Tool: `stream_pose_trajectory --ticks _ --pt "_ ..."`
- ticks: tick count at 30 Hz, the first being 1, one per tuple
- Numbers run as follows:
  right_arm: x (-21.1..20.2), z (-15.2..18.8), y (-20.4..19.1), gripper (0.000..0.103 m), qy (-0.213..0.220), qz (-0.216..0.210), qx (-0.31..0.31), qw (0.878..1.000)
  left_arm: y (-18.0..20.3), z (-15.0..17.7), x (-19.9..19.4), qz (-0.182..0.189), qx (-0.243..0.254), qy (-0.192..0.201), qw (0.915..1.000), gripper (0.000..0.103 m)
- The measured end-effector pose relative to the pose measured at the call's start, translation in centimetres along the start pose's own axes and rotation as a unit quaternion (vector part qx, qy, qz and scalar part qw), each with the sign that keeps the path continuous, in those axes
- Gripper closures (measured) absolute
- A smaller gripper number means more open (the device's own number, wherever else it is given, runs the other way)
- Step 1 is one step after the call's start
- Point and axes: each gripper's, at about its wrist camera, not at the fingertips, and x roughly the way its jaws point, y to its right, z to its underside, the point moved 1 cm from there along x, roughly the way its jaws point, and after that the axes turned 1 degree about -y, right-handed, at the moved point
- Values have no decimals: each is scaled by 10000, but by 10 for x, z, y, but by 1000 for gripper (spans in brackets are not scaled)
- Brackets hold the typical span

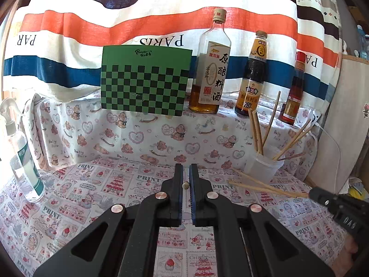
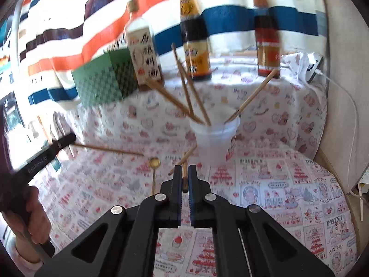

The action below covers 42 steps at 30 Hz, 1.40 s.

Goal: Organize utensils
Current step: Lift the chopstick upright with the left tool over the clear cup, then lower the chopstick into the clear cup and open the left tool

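A translucent white cup point(image 1: 263, 165) at the right holds several wooden chopsticks point(image 1: 257, 133); it also shows in the right wrist view point(image 2: 213, 138). My left gripper point(image 1: 186, 173) is shut on a chopstick, seen end-on between its jaws point(image 1: 185, 185) and sticking out of the left gripper point(image 2: 62, 142) as a long stick point(image 2: 108, 149). My right gripper point(image 2: 183, 173) is shut on a chopstick point(image 2: 184, 180); from the left wrist view this stick point(image 1: 265, 188) points left from the right gripper point(image 1: 318, 195). Another chopstick point(image 1: 251, 177) and a gold spoon point(image 2: 154, 168) lie on the cloth.
Three sauce bottles point(image 1: 211, 69) point(image 1: 252, 76) point(image 1: 294, 92) and a green checkered board point(image 1: 145, 80) stand on a raised ledge behind. A spray bottle point(image 1: 23, 152) stands at the left. A white cable point(image 2: 346, 106) runs along the right edge.
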Motion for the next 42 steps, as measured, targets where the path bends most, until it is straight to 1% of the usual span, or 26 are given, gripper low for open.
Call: stream_pose_trajectory --ticks 2,4,9,12,15,19,22,25,26,28,29,30,32,33,35,37,38,40,41,42 --pt "-13 -6 8 98 335 -138 217 9991 0 0 0 -6 -10 16 10000 99" --pt "-24 -12 12 98 587 -212 297 9976 -1 0 -2 34 -49 77 10000 99" --pt "-47 -17 10 98 978 -318 135 9946 -6 -4 -12 97 -124 321 9994 99" --pt "-56 -19 5 98 1137 -241 19 9932 -6 -10 -17 295 -190 279 9990 99" --pt "-64 -22 1 98 1233 -204 -109 9921 0 -19 -26 268 -85 379 9989 99" --pt "-69 -38 1 98 1156 -10 -116 9932 13 -37 -32 319 85 414 9986 99" --pt "-71 -62 2 98 1046 160 -165 9942 28 -54 -33 228 293 407 9985 99" --pt "-71 -92 5 98 996 463 -119 9939 42 -74 -32 388 376 420 9977 99" --pt "-69 -103 6 98 933 565 -80 9940 48 -80 -31 394 388 422 9976 99" --pt "-55 -123 8 98 591 723 -98 9956 59 -92 -28 449 454 400 9972 99" --pt "-49 -131 11 98 489 737 -44 9961 65 -97 -26 468 499 398 9969 99" --pt "-46 -138 14 98 535 658 45 9964 73 -103 -23 452 555 415 9966 99" --pt "-48 -150 22 98 944 384 274 9944 86 -113 -19 351 603 546 9961 99" --pt "-50 -155 25 97 1178 333 341 9919 92 -119 -16 343 593 611 9958 99" --pt "-56 -160 31 98 1727 329 421 9835 101 -130 -12 500 533 683 9950 99" --pt "-61 -160 40 97 2141 331 573 9746 110 -141 -10 624 471 784 9939 99" --pt "-60 -161 45 97 2291 410 707 9700 114 -145 -9 663 457 824 9933 99" --pt "-55 -165 49 98 2354 797 646 9665 125 -153 -6 731 474 931 9918 99" --pt "-54 -165 51 98 2480 903 632 9625 131 -156 -4 751 497 1015 9908 99" --pt "-52 -164 54 97 2616 883 599 9593 137 -158 -3 771 522 1097 9896 99"
